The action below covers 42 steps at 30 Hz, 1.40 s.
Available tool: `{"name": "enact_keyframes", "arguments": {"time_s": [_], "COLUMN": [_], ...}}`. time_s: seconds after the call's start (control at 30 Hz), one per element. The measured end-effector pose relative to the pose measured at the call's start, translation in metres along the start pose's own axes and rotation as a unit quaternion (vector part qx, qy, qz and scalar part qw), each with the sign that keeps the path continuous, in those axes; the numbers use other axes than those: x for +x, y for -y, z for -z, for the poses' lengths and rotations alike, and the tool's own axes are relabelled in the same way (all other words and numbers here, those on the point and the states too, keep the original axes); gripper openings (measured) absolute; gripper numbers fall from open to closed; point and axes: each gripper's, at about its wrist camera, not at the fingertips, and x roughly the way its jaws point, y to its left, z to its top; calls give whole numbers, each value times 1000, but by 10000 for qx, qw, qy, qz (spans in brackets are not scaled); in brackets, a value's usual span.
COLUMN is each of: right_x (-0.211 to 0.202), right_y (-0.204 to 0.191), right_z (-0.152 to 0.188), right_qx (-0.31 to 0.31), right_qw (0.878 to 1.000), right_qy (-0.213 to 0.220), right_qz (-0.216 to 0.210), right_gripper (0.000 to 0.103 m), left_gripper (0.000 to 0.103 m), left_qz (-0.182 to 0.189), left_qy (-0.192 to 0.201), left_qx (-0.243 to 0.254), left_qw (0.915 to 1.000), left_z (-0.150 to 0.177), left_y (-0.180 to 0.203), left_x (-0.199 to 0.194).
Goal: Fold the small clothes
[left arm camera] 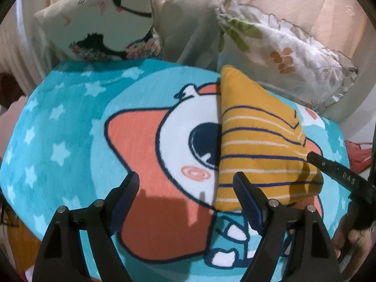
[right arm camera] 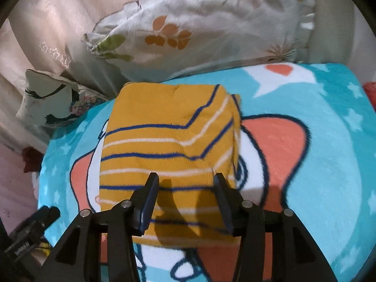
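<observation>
A small mustard-yellow garment (left arm camera: 258, 145) with navy and white stripes lies folded in a compact block on the turquoise cartoon blanket (left arm camera: 58, 141). My left gripper (left arm camera: 185, 183) is open and empty, hovering above the blanket just left of the garment's near edge. The right gripper's finger (left arm camera: 329, 166) reaches in from the right beside the garment. In the right wrist view the garment (right arm camera: 169, 145) lies straight ahead, and my right gripper (right arm camera: 186, 188) is open above its near end, holding nothing. The left gripper's body (right arm camera: 30, 230) shows at the lower left.
A white floral pillow (right arm camera: 199, 28) lies just behind the garment, and a cushion with a face print (left arm camera: 98, 23) sits at the back left. A pale curtain (right arm camera: 47, 23) hangs behind. The blanket (right arm camera: 317, 164) extends to the right. A red item (left arm camera: 359, 155) lies off the bed's right edge.
</observation>
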Motion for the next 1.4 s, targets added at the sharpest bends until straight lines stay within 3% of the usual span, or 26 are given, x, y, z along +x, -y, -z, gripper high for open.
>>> {"name": "enact_keyframes", "arguments": {"time_s": [0.53, 0.77, 0.83, 0.87, 0.9, 1.13, 1.27, 1.33, 1.37, 1.4], "right_x": [-31, -47, -51, -50, -45, 25, 63, 74, 76, 83], "right_y": [5, 18, 25, 32, 39, 96, 111, 112, 110, 107], "right_z": [58, 60, 46, 37, 26, -21, -34, -37, -38, -40], "right_qx": [653, 775, 729, 698, 703, 1342, 1560, 1650, 1678, 1762], "right_qw": [9955, 9946, 9946, 9949, 9952, 9900, 9837, 9798, 9778, 9709], "right_qy": [10, 313, 483, 525, 508, -194, -472, -480, -467, -641], "right_qz": [692, 610, 551, 501, 443, -394, -761, -1026, -1163, -1493], "right_gripper": [56, 62, 73, 81, 82, 83, 83, 82, 71, 50], "left_gripper": [81, 82, 82, 82, 82, 83, 90, 86, 67, 64], "left_qz": [538, 1115, 1195, 1263, 1366, 2238, 2750, 2878, 3022, 2940], "left_qy": [-325, -612, -587, -610, -660, -1270, -1617, -1624, -1701, -1691], "left_qx": [899, 589, 562, 515, 465, -45, -279, -360, -408, -429], "left_qw": [9940, 9901, 9895, 9888, 9873, 9663, 9474, 9431, 9371, 9398], "left_z": [17, -4, -17, -26, -30, -49, -45, -44, -44, -46], "left_y": [7, -8, -8, -8, -8, 7, 25, 31, 35, 36], "left_x": [8, 36, 49, 60, 67, 127, 152, 153, 152, 147]}}
